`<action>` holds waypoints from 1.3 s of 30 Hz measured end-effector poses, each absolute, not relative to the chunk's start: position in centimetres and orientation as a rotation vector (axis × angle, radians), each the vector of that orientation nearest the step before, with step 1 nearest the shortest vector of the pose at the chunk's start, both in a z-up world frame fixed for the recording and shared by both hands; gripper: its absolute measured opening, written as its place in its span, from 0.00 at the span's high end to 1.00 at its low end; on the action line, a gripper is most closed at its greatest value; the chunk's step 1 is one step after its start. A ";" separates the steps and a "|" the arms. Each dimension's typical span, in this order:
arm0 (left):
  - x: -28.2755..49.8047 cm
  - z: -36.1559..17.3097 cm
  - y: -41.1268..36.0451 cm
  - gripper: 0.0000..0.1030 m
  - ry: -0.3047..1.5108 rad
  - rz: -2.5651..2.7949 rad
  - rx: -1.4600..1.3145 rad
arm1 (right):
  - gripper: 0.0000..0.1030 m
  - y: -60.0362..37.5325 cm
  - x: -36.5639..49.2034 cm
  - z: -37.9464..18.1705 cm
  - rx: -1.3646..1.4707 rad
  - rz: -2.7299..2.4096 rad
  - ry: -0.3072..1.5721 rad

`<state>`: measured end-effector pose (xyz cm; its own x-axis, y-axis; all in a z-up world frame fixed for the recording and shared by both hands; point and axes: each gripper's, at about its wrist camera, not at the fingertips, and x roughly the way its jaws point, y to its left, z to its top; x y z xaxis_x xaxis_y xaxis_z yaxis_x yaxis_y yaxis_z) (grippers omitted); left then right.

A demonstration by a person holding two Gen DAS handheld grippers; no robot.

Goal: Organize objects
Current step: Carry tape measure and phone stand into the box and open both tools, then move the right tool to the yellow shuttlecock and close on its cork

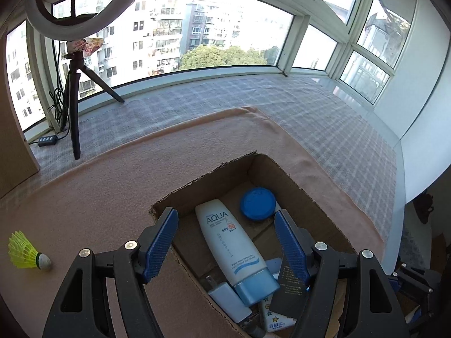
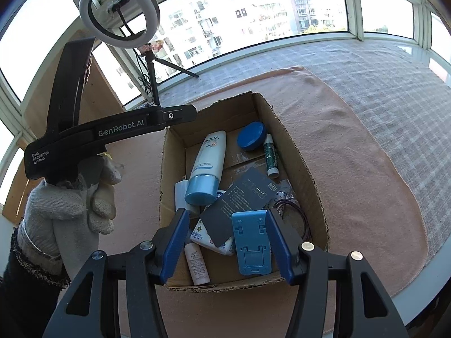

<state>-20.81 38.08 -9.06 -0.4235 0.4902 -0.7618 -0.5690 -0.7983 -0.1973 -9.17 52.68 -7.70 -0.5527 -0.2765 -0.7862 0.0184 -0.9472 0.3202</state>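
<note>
An open cardboard box (image 1: 222, 170) (image 2: 296, 146) sits on a pink cloth. Inside lie a white AQUA sunscreen tube (image 1: 231, 239) (image 2: 208, 163), a blue round lid (image 1: 258, 203) (image 2: 251, 136), a dark card (image 1: 290, 290) (image 2: 239, 205), a green-patterned stick (image 2: 271, 155), a small white bottle (image 2: 197, 264) and a blue phone stand (image 2: 252, 242). My left gripper (image 1: 225, 217) is open and empty over the box's near-left part. My right gripper (image 2: 227, 219) is open over the box's near end; the blue stand lies by its right finger. A yellow shuttlecock (image 1: 25, 250) lies on the cloth at left.
A ring light on a small tripod (image 1: 74, 90) (image 2: 121, 14) stands at the back left by the window. A checked cloth (image 1: 324, 118) covers the sill beyond the pink cloth (image 2: 352, 169). A gloved hand (image 2: 70, 205) holds the left gripper's handle.
</note>
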 end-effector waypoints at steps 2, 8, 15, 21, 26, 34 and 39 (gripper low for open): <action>-20.6 -9.1 36.9 0.28 0.116 2.237 -1.150 | 0.49 52.2 -9.2 -7.7 1.388 -2.590 -0.407; -19.5 -9.6 32.5 0.28 0.109 2.288 -1.169 | 0.49 50.4 -9.7 -7.5 1.386 -2.566 -0.393; -18.5 -10.0 26.5 0.28 0.070 2.359 -1.197 | 0.49 47.4 -10.7 -7.1 1.379 -2.526 -0.363; -18.2 -10.6 21.2 0.28 0.017 2.416 -1.239 | 0.49 44.7 -12.3 -7.3 1.380 -2.467 -0.343; -18.6 -11.4 16.7 0.28 -0.046 2.468 -1.291 | 0.49 41.9 -14.6 -7.3 1.380 -2.392 -0.302; -19.6 -12.4 10.5 0.28 -0.143 2.530 -1.353 | 0.49 36.6 -19.2 -7.0 1.368 -2.276 -0.207; -20.8 -13.2 8.4 0.28 -0.213 2.530 -1.371 | 0.49 33.1 -22.4 -7.3 1.374 -2.212 -0.136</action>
